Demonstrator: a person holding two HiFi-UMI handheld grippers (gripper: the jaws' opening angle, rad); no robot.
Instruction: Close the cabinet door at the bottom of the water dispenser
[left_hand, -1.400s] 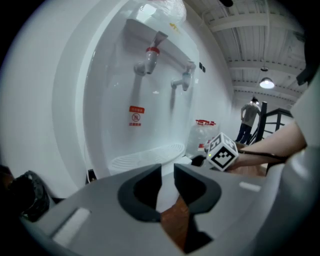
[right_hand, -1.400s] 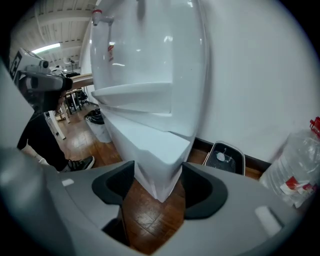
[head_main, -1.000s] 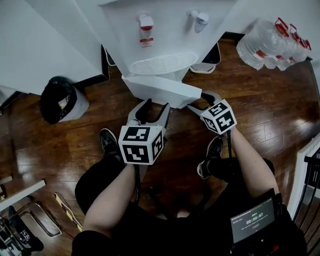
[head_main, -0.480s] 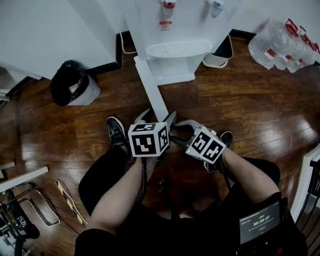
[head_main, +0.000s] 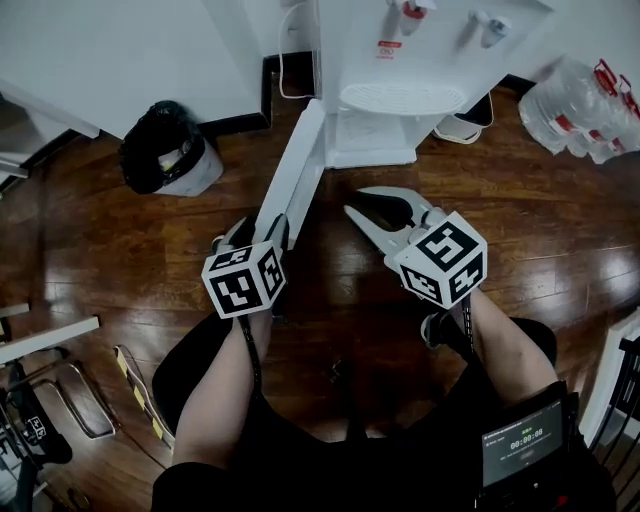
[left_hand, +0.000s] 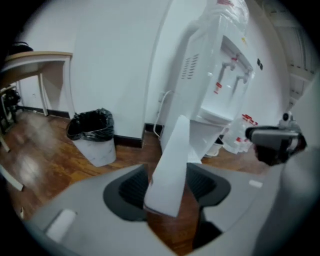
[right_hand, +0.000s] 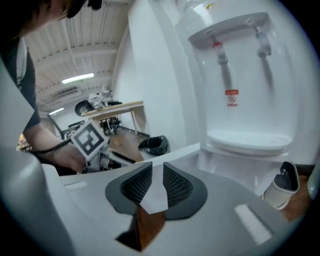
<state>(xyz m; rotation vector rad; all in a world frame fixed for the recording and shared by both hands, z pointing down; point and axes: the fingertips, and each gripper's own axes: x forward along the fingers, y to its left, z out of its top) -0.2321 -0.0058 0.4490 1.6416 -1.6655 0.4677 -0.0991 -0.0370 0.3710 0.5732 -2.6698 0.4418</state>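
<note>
Cabinet door stood swung wide from the foot of the water dispenser, its free edge sat between our left claw, jaws closing but not yet pressing, our right claw hung beside it, narrowing on nothing, bin stood on the wooden floor further left.

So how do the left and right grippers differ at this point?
The left gripper has its jaws wide, with the cabinet door edge between them; the right gripper has its jaws nearly together, with nothing between them. The left gripper is at the door; the right gripper hangs clear of it. Both sets of jaws are closing.
</note>
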